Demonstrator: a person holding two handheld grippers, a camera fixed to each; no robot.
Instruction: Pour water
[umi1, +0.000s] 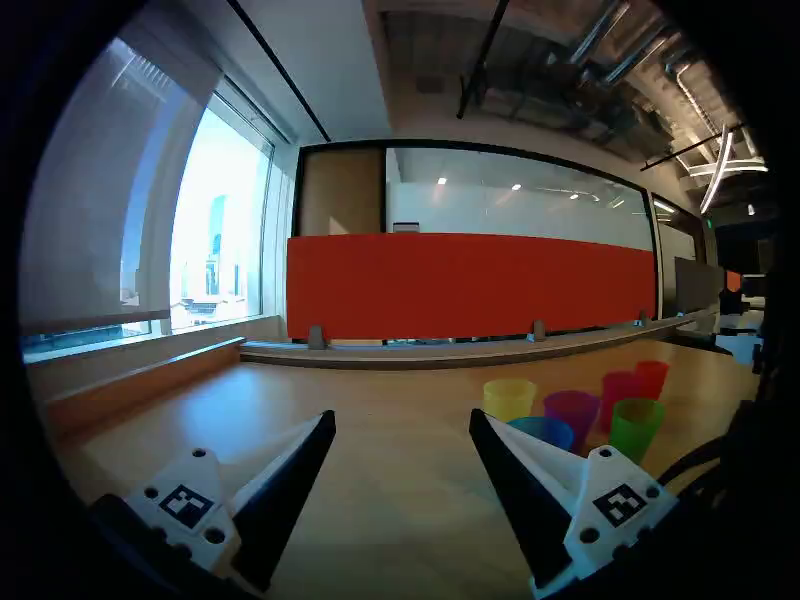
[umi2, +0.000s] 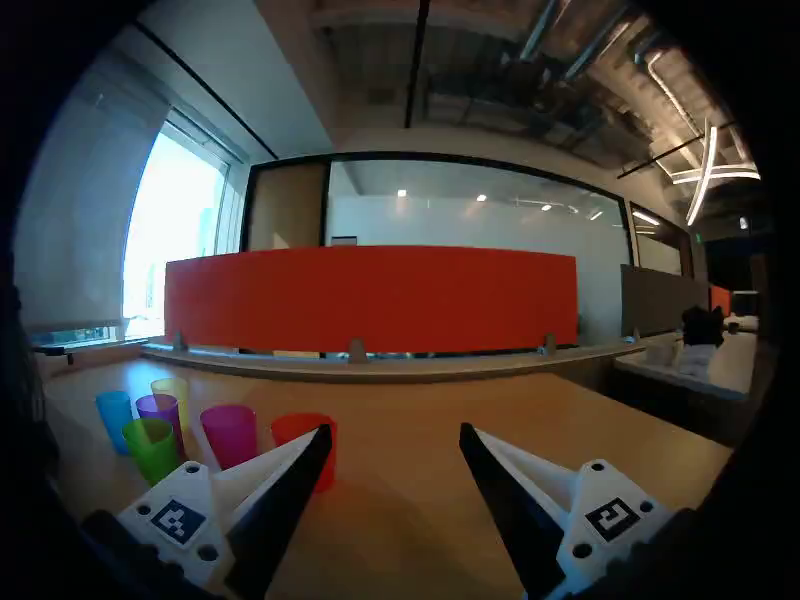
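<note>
Left gripper: the left gripper (umi1: 401, 414) hangs low over the wooden table (umi1: 400, 540). Its two fingers are spread wide with nothing between them, pointing level toward the far red partition (umi1: 470, 285).

Cups, left gripper view: six plastic cups cluster on the table ahead and to the right of the fingers. The blue cup (umi1: 543, 432) sits nearest, partly hidden behind the right finger's tip. The yellow cup (umi1: 509, 398) stands just beyond it, and the purple cup (umi1: 572, 408) is just to the right. The green cup (umi1: 636, 425), magenta cup (umi1: 620, 388) and red cup (umi1: 652, 378) stand farther right.

Right gripper: the right gripper (umi2: 394, 428) is likewise held low and level over the table, its jaws wide apart and empty, facing the partition.

Cups, right gripper view: the cluster lies to the near left. The red cup stands directly behind the left finger's tip and is partly covered by it; whether they touch cannot be told. The magenta cup is beside it to the left, with the green, purple, yellow and blue cups farther left.

Setting: a bright window (umi1: 215, 250) is at the far left.
</note>
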